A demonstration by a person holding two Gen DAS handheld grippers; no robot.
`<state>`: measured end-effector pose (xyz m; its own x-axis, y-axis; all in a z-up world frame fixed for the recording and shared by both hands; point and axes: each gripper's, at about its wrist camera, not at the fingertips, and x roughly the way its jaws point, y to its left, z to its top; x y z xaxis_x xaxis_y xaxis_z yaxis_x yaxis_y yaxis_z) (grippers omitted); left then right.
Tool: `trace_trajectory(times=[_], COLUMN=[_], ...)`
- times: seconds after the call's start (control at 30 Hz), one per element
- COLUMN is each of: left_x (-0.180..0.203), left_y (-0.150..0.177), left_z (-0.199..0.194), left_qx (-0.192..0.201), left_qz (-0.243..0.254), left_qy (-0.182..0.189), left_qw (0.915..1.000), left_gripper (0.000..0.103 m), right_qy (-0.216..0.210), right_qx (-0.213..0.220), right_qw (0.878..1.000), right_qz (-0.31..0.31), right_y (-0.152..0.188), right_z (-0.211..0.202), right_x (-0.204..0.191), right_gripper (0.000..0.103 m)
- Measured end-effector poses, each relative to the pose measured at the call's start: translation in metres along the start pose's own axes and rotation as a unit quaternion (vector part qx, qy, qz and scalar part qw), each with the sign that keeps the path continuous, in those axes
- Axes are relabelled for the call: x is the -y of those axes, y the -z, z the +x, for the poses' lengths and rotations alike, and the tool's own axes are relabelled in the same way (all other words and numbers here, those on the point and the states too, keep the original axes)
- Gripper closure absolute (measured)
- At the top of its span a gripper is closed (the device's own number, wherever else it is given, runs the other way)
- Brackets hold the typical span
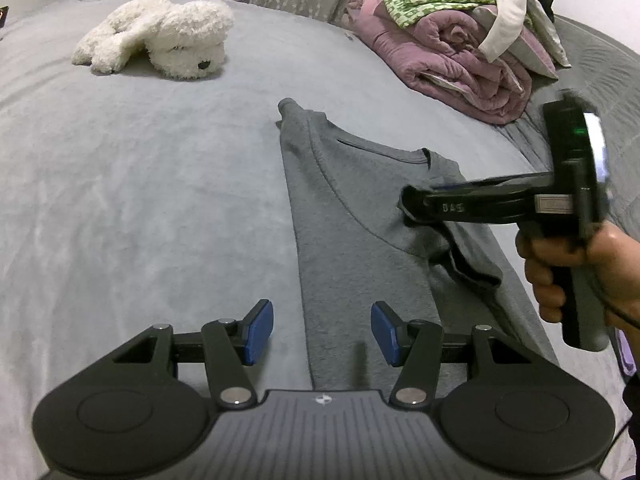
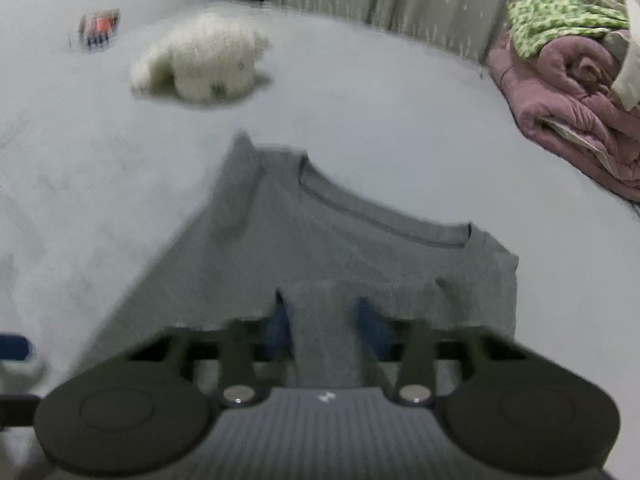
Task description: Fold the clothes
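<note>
Left wrist view: left gripper point(image 1: 322, 332), jaws half open and empty, hovers over the folded grey cotton T-shirt point(image 1: 352, 216) on the pale grey bed point(image 1: 140, 184). The right gripper point(image 1: 412, 204) pinches its sleeve.

Right wrist view: jaws clamp grey cloth point(image 2: 324, 320), blurred.

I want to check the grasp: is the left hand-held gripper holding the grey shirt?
No, the left hand-held gripper stands open above the grey shirt, its blue pads apart and pressing on nothing.

Light: dim, even, cool grey cast.
Shadows: soft, faint.
Left view: sharp; edges bowed by fisheye, corners dark.
Right view: motion-blurred throughout.
</note>
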<state>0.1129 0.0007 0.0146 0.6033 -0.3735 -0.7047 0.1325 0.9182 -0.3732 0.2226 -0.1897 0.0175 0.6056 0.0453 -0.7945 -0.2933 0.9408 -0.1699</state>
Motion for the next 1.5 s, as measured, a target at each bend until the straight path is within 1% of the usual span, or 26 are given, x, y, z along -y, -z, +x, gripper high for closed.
trace_trajectory(times=[0.03,0.1,0.17,0.2,0.23,0.3,0.43,0.5,0.57,0.7,0.73,0.77,0.8,0.83,0.87,0.97,1.0,1.1,1.17,1.27,1.3,1.37,1.43,1.47,1.5], left_x=[0.0,0.0,0.001,0.0,0.0,0.0,-0.002,-0.004,-0.004,-0.002,-0.001,-0.001,-0.001,-0.001,-0.001,0.0,0.001,0.007,0.012,0.02,0.023,0.026,0.028,0.029,0.031], left_y=[0.0,-0.001,-0.001,-0.001,0.0,0.0,-0.001,-0.001,-0.001,0.0,0.0,0.0,0.0,0.0,0.0,0.0,0.001,0.003,0.004,0.007,0.009,0.01,0.012,0.013,0.014], left_z=[0.0,-0.001,-0.001,-0.001,0.0,0.001,0.001,0.002,0.003,0.003,0.003,0.003,0.003,0.003,0.003,0.003,0.002,0.0,-0.002,-0.006,-0.007,-0.009,-0.009,-0.009,-0.008], left_qx=[0.0,0.001,0.001,0.0,-0.001,-0.003,-0.002,-0.002,-0.005,-0.006,-0.006,-0.006,-0.006,-0.006,-0.006,-0.006,-0.006,-0.005,-0.004,0.0,0.0,0.001,0.0,-0.001,-0.003], left_qz=[-0.001,-0.001,-0.002,-0.002,-0.002,-0.002,-0.004,-0.006,-0.007,-0.004,-0.002,-0.001,-0.001,-0.001,-0.002,-0.004,-0.002,0.004,0.01,0.022,0.026,0.031,0.032,0.032,0.032], left_qy=[0.0,0.002,0.003,0.002,0.001,0.0,-0.002,-0.002,-0.003,-0.002,-0.001,0.0,0.0,0.0,0.0,0.003,0.004,0.008,0.012,0.02,0.022,0.024,0.027,0.029,0.031], left_qw=[1.0,1.0,1.0,1.0,1.0,1.0,1.0,1.0,1.0,1.0,1.0,1.0,1.0,1.0,1.0,1.0,1.0,0.9999,0.9999,0.9995,0.9994,0.9992,0.9991,0.9991,0.999], left_gripper=[0.05,0.05,0.05,0.05,0.05,0.05,0.05,0.05,0.05,0.05,0.05,0.05,0.05,0.05,0.05,0.05,0.05,0.05,0.05,0.05,0.05,0.05,0.05,0.05,0.05], right_qy=[0.009,0.008,-0.015,-0.026,-0.036,-0.045,-0.055,-0.042,-0.023,-0.024,-0.022,-0.019,-0.016,-0.023,-0.03,-0.075,-0.097,-0.155,-0.183,-0.185,-0.196,-0.228,-0.249,-0.246,-0.226], right_qx=[-0.009,0.011,0.039,0.047,0.054,0.055,0.02,0.002,-0.007,0.011,0.013,0.015,0.014,0.021,0.028,0.043,0.044,0.031,0.019,0.006,0.001,-0.016,-0.026,-0.028,-0.022], right_qw=[1.0,0.998,0.989,0.984,0.978,0.97,0.965,0.964,0.968,0.965,0.966,0.966,0.966,0.967,0.968,0.969,0.966,0.959,0.954,0.958,0.954,0.937,0.918,0.915,0.925], right_qz=[0.009,0.056,0.139,0.17,0.2,0.231,0.257,0.261,0.251,0.259,0.259,0.259,0.257,0.252,0.247,0.233,0.235,0.234,0.238,0.219,0.226,0.266,0.307,0.317,0.304], right_y=[-0.001,-0.003,-0.007,-0.01,-0.014,-0.024,-0.041,-0.041,-0.037,-0.031,-0.031,-0.031,-0.03,-0.027,-0.024,-0.005,0.006,0.055,0.097,0.155,0.175,0.211,0.243,0.254,0.26], right_z=[0.004,-0.002,-0.015,-0.02,-0.023,-0.02,0.014,0.032,0.047,0.049,0.047,0.044,0.037,0.025,0.013,-0.038,-0.057,-0.116,-0.152,-0.197,-0.211,-0.233,-0.254,-0.263,-0.269], right_x=[0.002,0.015,0.038,0.047,0.056,0.064,0.063,0.06,0.055,0.058,0.059,0.061,0.062,0.063,0.063,0.062,0.061,0.052,0.043,0.025,0.02,0.02,0.022,0.021,0.016], right_gripper=[0.097,0.097,0.097,0.097,0.097,0.097,0.097,0.097,0.097,0.096,0.095,0.089,0.065,0.051,0.044,0.044,0.045,0.046,0.046,0.046,0.046,0.046,0.046,0.046,0.046])
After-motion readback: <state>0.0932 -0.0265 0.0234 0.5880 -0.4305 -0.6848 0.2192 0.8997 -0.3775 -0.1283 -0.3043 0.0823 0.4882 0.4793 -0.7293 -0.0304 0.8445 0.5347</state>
